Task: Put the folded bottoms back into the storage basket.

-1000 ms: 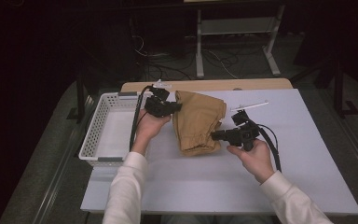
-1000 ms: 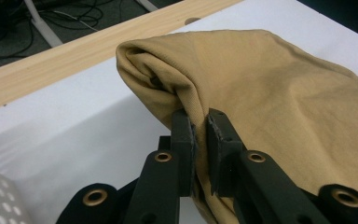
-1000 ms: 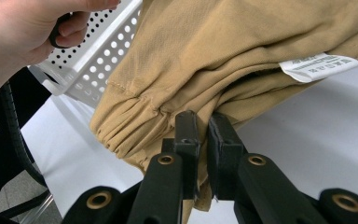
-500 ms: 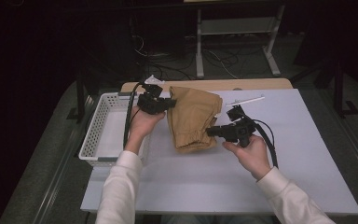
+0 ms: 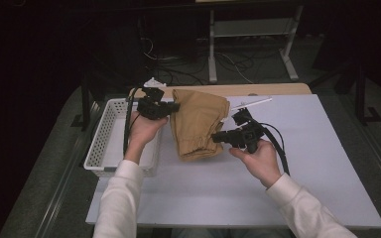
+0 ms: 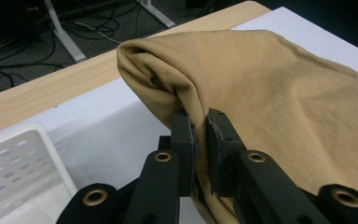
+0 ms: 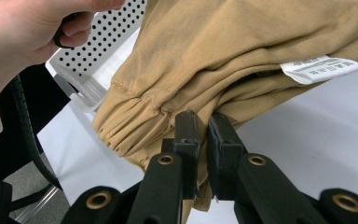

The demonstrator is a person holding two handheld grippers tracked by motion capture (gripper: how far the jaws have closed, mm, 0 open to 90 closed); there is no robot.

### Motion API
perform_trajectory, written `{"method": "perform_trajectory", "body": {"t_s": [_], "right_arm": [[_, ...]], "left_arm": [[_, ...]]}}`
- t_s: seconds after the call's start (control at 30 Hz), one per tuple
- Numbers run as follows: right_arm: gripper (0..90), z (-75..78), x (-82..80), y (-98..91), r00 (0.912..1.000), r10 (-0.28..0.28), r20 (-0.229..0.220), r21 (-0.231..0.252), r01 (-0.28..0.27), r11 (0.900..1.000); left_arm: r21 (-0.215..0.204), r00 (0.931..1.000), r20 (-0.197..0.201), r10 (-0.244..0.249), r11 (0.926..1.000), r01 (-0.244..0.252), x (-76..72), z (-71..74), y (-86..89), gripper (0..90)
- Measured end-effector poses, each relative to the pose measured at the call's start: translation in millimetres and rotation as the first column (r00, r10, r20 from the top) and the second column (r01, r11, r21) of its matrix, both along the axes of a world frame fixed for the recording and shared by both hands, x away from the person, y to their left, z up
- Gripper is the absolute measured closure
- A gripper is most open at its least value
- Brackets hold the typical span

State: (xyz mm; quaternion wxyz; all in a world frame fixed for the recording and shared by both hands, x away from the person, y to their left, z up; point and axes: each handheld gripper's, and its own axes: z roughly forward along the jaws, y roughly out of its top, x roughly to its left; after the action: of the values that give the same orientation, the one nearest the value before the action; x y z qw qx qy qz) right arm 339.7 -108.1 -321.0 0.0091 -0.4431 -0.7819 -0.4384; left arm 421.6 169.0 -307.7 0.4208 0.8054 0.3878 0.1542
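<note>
Between my left fingers (image 6: 186, 135) sits a pinched fold of the tan garment (image 5: 198, 124); my right fingers (image 7: 186, 135) are clamped on its side near the gathered cuff (a white care label (image 7: 319, 67) shows just beyond them). So the cloth hangs between both grippers, partly raised off the white surface (image 5: 327, 163), with the white basket (image 5: 104, 144) beside my left hand (image 5: 141, 131). I judge this the carrying step; next I must move both hands together toward the basket, keeping the folds from slipping.
</note>
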Motion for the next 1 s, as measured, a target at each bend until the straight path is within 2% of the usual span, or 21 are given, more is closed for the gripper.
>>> {"method": "perform_trajectory", "body": {"t_s": [1.0], "right_arm": [[81.5,15.9,4.0,50.1,0.9975,0.063,0.032,-0.030,-0.062,0.9977]], "left_arm": [[-0.024,0.9981,0.024,0.056,0.9982,-0.056,-11.2,12.2,52.7,82.8]]}}
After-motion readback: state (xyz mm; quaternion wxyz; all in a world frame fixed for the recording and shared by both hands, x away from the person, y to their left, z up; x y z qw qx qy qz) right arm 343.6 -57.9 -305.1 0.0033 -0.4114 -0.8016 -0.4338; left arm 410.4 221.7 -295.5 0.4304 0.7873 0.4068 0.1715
